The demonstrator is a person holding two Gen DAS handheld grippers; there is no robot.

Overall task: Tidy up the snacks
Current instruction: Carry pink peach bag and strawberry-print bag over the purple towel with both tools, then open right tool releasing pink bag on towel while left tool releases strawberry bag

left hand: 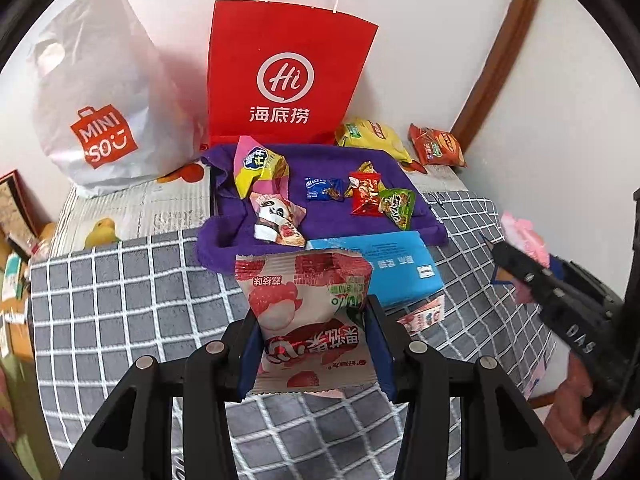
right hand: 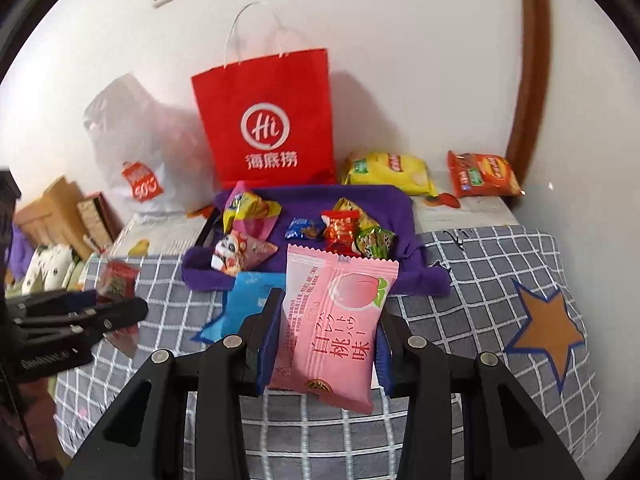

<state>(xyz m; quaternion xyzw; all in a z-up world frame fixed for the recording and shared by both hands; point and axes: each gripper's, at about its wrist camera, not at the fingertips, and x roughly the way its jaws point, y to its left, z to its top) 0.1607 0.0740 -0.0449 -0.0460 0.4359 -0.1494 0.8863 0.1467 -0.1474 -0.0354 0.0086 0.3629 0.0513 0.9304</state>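
My left gripper (left hand: 314, 312) is shut on a white and red lychee snack packet (left hand: 306, 304), held above the checked cloth just in front of the purple tray (left hand: 348, 222). My right gripper (right hand: 328, 320) is shut on a pink peach snack packet (right hand: 334, 328), also in front of the purple tray (right hand: 404, 208). The tray holds several small snacks: a panda packet (left hand: 276, 220), a blue candy (left hand: 322, 189), a red packet (left hand: 365, 194) and a green packet (left hand: 397, 204). A blue packet (left hand: 394, 266) lies at the tray's front edge.
A red paper bag (left hand: 286, 76) and a white Miniso bag (left hand: 96, 92) stand against the wall behind the tray. Yellow (left hand: 370, 136) and orange (left hand: 438, 146) chip bags lie at the back right. A small packet (left hand: 424, 312) lies on the checked cloth (left hand: 120, 292).
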